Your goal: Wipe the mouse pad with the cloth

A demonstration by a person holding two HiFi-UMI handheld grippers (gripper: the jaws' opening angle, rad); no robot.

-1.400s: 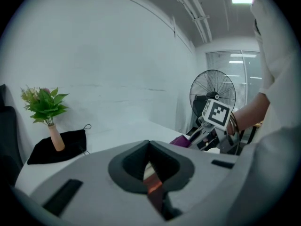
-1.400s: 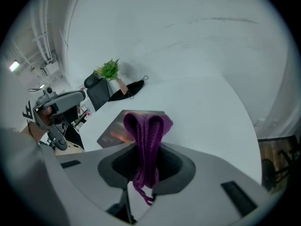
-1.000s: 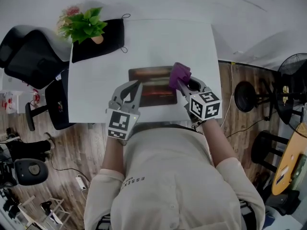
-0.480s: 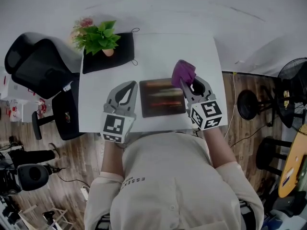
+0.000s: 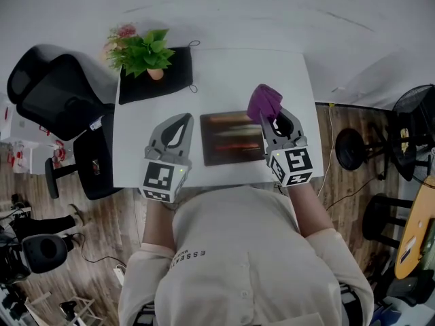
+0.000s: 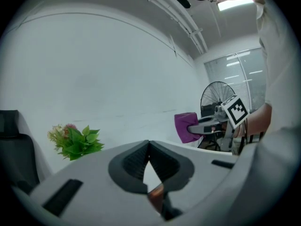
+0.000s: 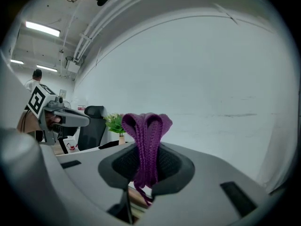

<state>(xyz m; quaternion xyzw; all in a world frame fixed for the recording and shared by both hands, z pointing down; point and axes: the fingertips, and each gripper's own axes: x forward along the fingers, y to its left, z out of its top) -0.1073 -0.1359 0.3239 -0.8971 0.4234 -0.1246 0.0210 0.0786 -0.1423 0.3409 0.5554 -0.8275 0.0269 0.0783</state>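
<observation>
purple cloth (image 5: 264, 102) is clamped in the jaws of the right gripper (image 5: 266, 118), at the far right corner of the dark mouse pad (image 5: 231, 140) on the white table (image 5: 224, 73). left gripper (image 5: 182, 122), jaws together with nothing between them, lies just left of the pad.

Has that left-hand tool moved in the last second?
Yes. The left tool has slid leftward: its tip overlapped the mouse pad's left edge before, and it now sits clear beside it.

Purple cloth (image 5: 264, 102); dark brown streaked mouse pad (image 5: 232, 138); white table (image 5: 224, 80).
</observation>
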